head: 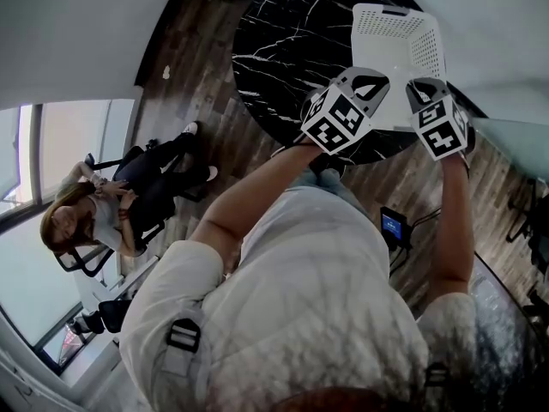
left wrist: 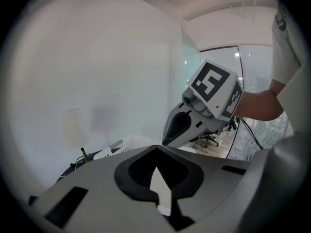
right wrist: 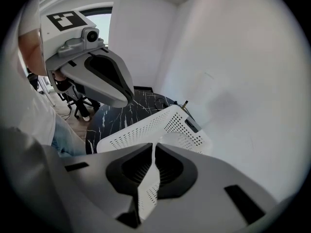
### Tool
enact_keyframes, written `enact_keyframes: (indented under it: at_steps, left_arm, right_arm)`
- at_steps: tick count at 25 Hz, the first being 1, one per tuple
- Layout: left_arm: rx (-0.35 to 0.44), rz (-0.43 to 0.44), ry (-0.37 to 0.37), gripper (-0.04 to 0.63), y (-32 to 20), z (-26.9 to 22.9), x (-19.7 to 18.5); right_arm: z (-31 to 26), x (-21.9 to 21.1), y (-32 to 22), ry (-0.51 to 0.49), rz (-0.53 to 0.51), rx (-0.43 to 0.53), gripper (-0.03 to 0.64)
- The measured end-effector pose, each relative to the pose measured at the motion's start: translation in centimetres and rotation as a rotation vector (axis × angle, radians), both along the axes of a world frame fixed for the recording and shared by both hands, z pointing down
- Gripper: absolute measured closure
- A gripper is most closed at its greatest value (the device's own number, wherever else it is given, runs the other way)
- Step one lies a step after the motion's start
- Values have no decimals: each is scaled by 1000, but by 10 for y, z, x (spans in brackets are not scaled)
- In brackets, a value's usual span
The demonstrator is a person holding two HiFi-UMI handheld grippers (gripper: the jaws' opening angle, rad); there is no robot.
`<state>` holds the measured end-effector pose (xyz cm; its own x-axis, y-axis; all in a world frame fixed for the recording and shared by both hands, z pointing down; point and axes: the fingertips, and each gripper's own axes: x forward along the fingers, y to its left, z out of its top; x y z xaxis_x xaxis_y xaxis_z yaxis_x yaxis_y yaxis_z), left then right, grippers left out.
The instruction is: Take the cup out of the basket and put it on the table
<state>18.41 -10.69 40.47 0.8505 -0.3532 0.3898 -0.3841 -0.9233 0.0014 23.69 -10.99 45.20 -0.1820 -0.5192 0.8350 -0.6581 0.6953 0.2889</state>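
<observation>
Head view: person stands over a round black marble-look table w/ a white perforated plastic basket near its far edge. Both grippers are held side by side above the basket's near rim. The left gripper is just beside the right gripper, not touching.

Left gripper view: its jaws are pressed nearly together w/ only a thin pale sliver between, nothing held. Right gripper view: same, jaws clenched to a narrow slit, empty. The basket's holed wall sits right beyond them.

The cup can't be made out for sure. There's a pale rounded shape inside the basket (too washed out to call).

At left, a 2nd person sits in a dark office chair on the wood-plank floor, well apart from the table.
</observation>
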Motion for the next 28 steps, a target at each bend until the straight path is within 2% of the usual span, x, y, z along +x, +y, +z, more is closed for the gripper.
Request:
enact_keyframes:
  at_steps: [12,28]
  left_arm:
    - [4,-57,-1,589,-2,-3,-28]
    - [0,-196,0,589,-4,-2,-95]
  right_arm:
    - [-11,-29,1,5,-57,11,592]
    - [-17,-104,0,-10,-213,10,592]
